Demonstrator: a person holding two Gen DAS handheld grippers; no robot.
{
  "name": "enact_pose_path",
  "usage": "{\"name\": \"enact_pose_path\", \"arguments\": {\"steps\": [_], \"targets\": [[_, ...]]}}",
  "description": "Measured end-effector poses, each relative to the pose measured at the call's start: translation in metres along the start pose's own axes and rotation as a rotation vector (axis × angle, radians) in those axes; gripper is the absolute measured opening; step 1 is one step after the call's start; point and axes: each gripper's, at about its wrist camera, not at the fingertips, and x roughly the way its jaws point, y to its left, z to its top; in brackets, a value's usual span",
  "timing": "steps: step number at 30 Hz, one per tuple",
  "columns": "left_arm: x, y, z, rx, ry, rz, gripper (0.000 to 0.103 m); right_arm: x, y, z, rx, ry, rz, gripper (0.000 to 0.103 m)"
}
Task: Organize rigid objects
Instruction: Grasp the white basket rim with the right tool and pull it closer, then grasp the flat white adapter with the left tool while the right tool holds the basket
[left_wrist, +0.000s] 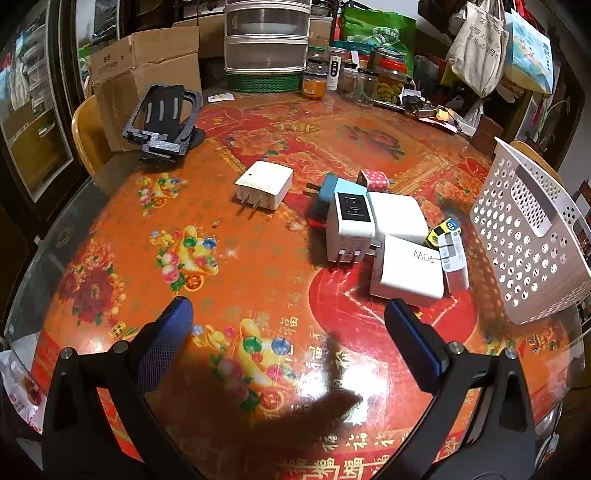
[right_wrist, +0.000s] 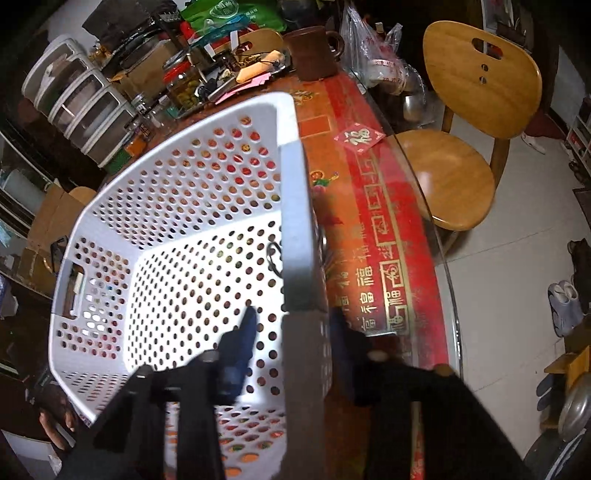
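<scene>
White perforated basket (right_wrist: 192, 229) tilted, right gripper (right_wrist: 295, 332) clamped astride its rim, left gripper (left_wrist: 291, 325) wide open, empty, chargers (left_wrist: 373, 236) beside basket.

Left gripper (left_wrist: 288, 332): tilted downward above the table (left_wrist: 258, 258), its two blue-padded fingers (left_wrist: 173, 332) spread wide apart with nothing between them and touching nothing. Right gripper (right_wrist: 291, 332): pitched steeply downward, one finger inside and one outside the white basket (right_wrist: 177, 206), the jaws closed onto the basket's side wall and rim.
</scene>
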Motion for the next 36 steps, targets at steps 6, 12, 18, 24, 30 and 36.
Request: {"name": "enact_pose_path", "arguments": {"steps": [6,12,18,24,30,36], "targets": [[0.006,-0.006,0.0,0.037,-0.023,0.005,0.102,-0.006,0.0,-0.006,0.011,-0.102,-0.008,0.031],[0.022,0.009,0.026,0.012,-0.004,0.007,0.102,-0.011,0.0,-0.008,0.012,-0.15,-0.03,0.024],[0.056,0.032,0.073,-0.038,0.034,0.052,0.095,-0.014,-0.001,-0.009,0.011,-0.177,-0.021,0.02],[0.096,0.031,0.104,-0.013,0.108,0.089,0.076,-0.015,0.0,-0.009,0.006,-0.193,-0.031,0.019],[0.125,0.019,0.119,0.025,0.15,0.095,0.069,-0.014,0.001,-0.009,0.005,-0.19,-0.029,0.019],[0.141,0.018,0.126,-0.018,0.17,0.088,0.049,-0.013,-0.001,-0.009,0.007,-0.19,-0.024,0.019]]}}
